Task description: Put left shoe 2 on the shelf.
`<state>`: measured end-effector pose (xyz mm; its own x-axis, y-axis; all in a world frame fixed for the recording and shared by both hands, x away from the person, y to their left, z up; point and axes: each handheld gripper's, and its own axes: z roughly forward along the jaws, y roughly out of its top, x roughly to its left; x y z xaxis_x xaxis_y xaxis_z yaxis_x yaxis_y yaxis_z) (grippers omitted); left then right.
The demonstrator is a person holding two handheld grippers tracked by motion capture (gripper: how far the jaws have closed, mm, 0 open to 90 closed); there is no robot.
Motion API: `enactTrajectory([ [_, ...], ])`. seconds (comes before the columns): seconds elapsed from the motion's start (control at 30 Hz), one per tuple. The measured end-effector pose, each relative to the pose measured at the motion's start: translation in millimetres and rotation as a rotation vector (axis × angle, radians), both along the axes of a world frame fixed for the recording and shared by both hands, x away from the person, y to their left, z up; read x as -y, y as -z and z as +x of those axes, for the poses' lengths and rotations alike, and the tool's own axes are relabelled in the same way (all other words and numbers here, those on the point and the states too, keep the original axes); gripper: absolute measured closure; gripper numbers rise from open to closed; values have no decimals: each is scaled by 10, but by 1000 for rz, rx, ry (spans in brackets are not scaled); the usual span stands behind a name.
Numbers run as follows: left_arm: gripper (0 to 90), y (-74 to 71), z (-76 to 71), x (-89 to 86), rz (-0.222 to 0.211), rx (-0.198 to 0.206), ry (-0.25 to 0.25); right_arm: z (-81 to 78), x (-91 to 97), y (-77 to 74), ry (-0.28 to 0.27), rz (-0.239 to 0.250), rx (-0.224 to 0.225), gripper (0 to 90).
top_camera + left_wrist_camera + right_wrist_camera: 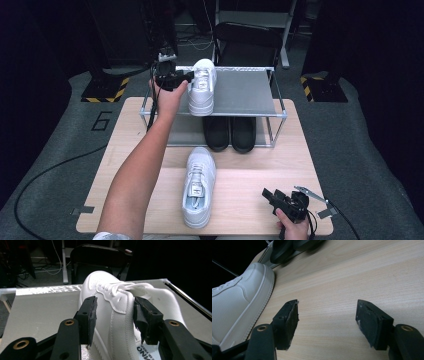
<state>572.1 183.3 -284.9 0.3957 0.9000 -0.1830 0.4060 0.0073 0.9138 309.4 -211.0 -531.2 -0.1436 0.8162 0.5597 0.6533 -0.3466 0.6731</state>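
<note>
Lab-like test space: hazard-striped stand bases (106, 90), floor cables (45, 172), dark surroundings.

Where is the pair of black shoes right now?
In the high view, the black shoes sit side by side on the lower level of the metal rack, under its top shelf, just beyond the white sneaker on the table.

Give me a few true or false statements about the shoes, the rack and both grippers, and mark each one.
1. One white shoe sits on the rack's top shelf. True.
2. The left gripper is far from that shoe. False: its jaws straddle the shoe's side.
3. The right gripper holds the table shoe. False: its jaws are open and empty.
4. Black shoes sit on the lower shelf. True.
</note>
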Motion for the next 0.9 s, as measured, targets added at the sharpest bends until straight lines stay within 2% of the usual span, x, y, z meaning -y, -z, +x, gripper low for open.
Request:
enactTrajectory([
  [0.1,532,-47,-55,-17,-4,3,6,-2,-5,-4,-4,-2,-6,343],
  [0.23,526,-95,-162,-73,5,1,36,-2,-37,-18,-25,-3,16,336],
  [0.27,524,-111,-240,-118,8,-2,47,-5,-66,-26,-38,-14,18,331],
  [0.3,521,-111,-240,-118,8,-2,47,-5,-66,-26,-38,-14,18,331],
  [0.4,513,-103,-403,-210,-1,13,58,-12,-121,-68,-50,-61,55,297],
  [0.47,509,-103,-459,-239,-9,13,63,-18,-134,-80,-51,-60,50,294],
  [0.5,509,-99,-502,-263,-13,25,68,-20,-149,-89,-57,-62,64,287],
  [0.53,511,-96,-585,-303,-26,27,89,-28,-177,-108,-73,-53,74,282],
  [0.57,512,-96,-585,-303,-26,27,89,-28,-177,-108,-73,-53,74,282],
  [0.63,521,-83,-707,-355,-22,40,113,-33,-239,-150,-101,-61,97,280],
  [0.67,521,-83,-707,-355,-22,40,113,-33,-239,-150,-101,-61,97,280],
  [0.8,520,-19,-900,-433,-22,57,139,-32,-340,-183,-143,-64,117,230],
  [0.83,519,-19,-900,-433,-22,57,139,-32,-340,-183,-143,-64,117,230],
  [0.9,512,34,-977,-467,-23,61,145,-38,-421,-210,-189,-78,120,209],
])
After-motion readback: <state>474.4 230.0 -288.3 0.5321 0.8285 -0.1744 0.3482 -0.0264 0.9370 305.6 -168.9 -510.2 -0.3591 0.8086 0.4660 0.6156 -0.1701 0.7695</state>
